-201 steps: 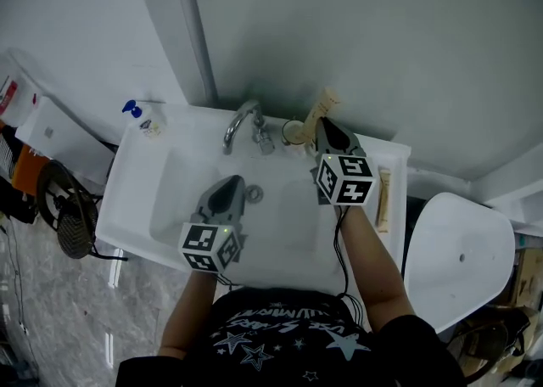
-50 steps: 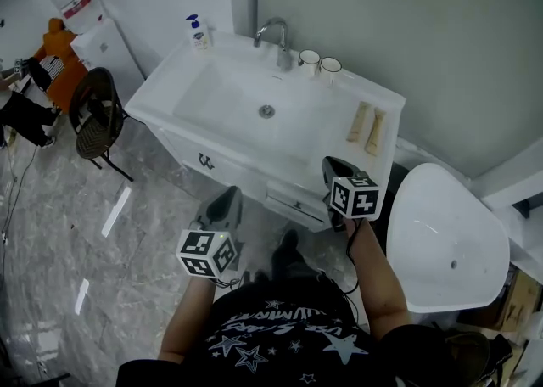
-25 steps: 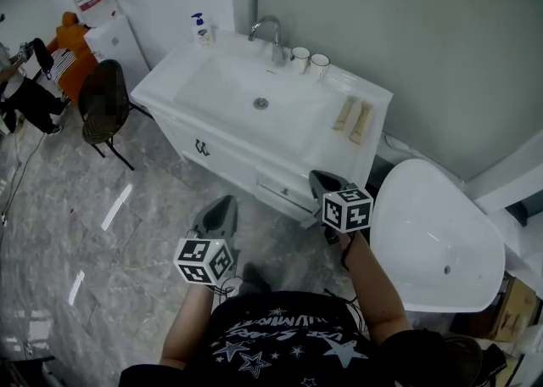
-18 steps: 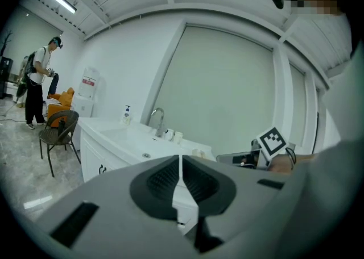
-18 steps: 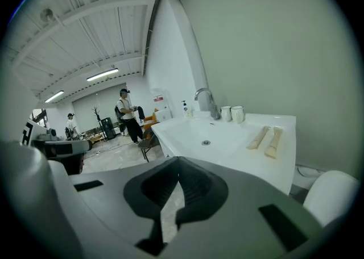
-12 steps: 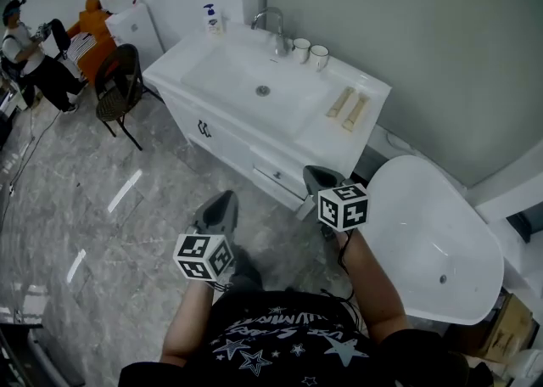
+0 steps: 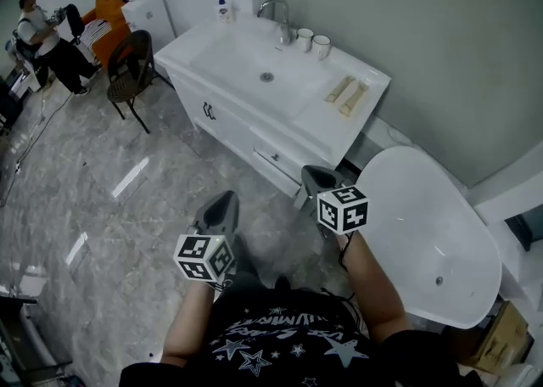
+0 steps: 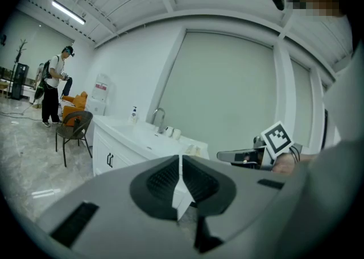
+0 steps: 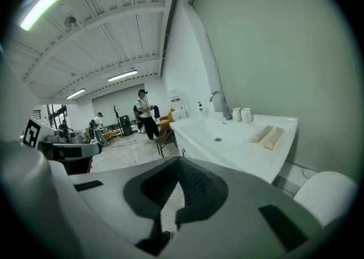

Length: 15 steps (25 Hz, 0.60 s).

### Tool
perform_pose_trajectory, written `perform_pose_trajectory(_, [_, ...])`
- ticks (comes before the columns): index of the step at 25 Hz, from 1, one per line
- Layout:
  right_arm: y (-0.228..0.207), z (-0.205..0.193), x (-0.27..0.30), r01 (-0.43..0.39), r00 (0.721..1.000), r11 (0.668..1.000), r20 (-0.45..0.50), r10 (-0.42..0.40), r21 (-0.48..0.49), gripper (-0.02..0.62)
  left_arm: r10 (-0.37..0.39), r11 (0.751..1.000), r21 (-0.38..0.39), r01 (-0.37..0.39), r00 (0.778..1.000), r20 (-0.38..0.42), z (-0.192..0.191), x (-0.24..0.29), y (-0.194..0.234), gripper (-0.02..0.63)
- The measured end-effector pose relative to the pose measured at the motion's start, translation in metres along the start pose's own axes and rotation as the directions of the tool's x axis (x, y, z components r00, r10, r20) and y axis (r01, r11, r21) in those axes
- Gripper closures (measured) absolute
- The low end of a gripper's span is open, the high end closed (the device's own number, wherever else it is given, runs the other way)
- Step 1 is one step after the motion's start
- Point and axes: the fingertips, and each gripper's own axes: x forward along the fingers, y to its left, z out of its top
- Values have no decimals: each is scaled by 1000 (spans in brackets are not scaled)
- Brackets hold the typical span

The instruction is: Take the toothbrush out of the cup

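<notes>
Two white cups [image 7: 304,39] [image 9: 236,114] stand beside the faucet [image 7: 278,14] on the white vanity [image 7: 254,80]. Right of the basin, two long beige items [image 7: 346,93] [image 9: 268,135] lie side by side on the counter; which of them is the toothbrush I cannot tell. My left gripper [image 7: 222,204] [image 8: 180,184] is shut and holds nothing, out over the grey floor far from the vanity. Shut and empty too, my right gripper [image 7: 312,180] [image 9: 177,187] hangs in front of the vanity's right corner, well short of the counter.
A white oval tub [image 7: 424,232] stands close on my right. A dark chair [image 7: 131,71], a water dispenser [image 7: 142,3] and a person [image 7: 42,33] are to the left of the vanity. A soap bottle [image 7: 222,8] sits at the basin's back left.
The view has backed away from the vanity, which is now smaller and farther off. Both grippers came back with me, shut. Eight seconds ago the right gripper was at the cup.
</notes>
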Motion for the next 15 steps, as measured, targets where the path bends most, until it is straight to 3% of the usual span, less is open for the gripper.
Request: perform_pose_trajectory(15, [32,-41,-35,-43,999,999,-33,42,-28,583,48,998,-43,-49,999,-21,-44,-48,-18,578])
